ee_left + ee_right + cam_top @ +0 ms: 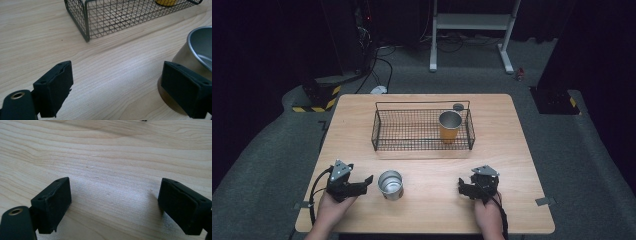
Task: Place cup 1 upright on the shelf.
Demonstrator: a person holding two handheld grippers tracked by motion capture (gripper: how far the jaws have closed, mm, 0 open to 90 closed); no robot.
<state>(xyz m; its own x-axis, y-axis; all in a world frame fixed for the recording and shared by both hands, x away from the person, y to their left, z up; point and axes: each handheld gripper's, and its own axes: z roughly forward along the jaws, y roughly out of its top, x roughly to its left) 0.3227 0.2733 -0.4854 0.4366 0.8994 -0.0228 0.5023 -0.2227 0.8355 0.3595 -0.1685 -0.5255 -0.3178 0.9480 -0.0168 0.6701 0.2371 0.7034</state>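
A steel cup (390, 184) stands upright on the wooden table (427, 160) near its front, and it fills the right edge of the left gripper view as the steel cup (197, 55). My left gripper (362, 184) rests just left of it, open, with its right jaw beside the cup's wall and nothing between the jaws (122, 90). An orange cup with a steel rim (450, 126) stands inside the black wire basket (384, 131) at the table's back middle. My right gripper (464, 189) lies at the front right, open over bare wood (115, 205).
A small dark round lid (458, 106) lies on the table behind the basket. The basket's near corner (86, 27) stands ahead of the left gripper. Grey carpet, cables and a white stand's legs (472, 35) lie beyond the table.
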